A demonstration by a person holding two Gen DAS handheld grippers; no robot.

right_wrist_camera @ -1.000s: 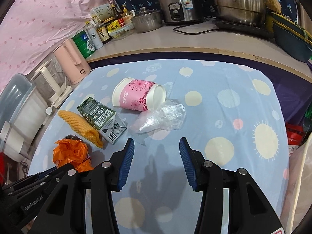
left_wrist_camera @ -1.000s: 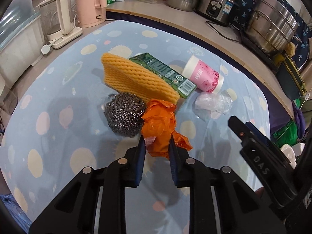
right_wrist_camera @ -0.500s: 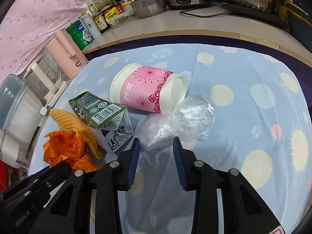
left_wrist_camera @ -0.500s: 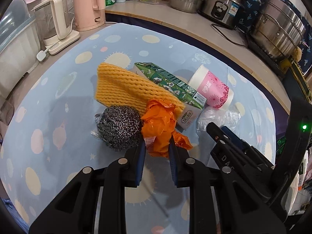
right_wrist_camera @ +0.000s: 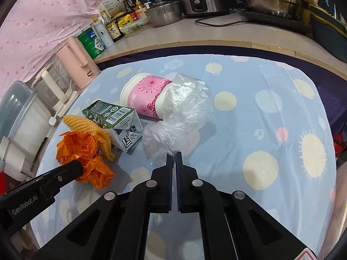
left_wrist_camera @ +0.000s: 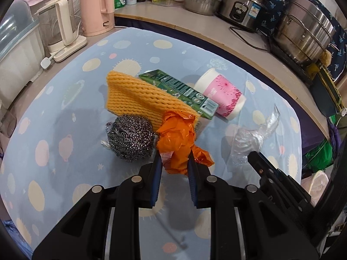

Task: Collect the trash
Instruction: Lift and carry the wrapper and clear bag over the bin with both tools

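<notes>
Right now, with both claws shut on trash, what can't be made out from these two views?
- Any bin for the trash: in neither view.
- Carton: lower part hidden in left view by the yellow mesh and orange wrapper.
- Scrubber: hidden in right view behind the wrapper.
- Cup: one end covered in right view by the clear plastic.
- Bottle labels: too small to read.

left gripper (left_wrist_camera: 174, 162) | lower centre of frame, jaws clamped on orange wrapper (left_wrist_camera: 177, 138) || right gripper (right_wrist_camera: 174, 159) | lower centre, jaws nearly together pinching clear plastic bag (right_wrist_camera: 182, 117)
</notes>
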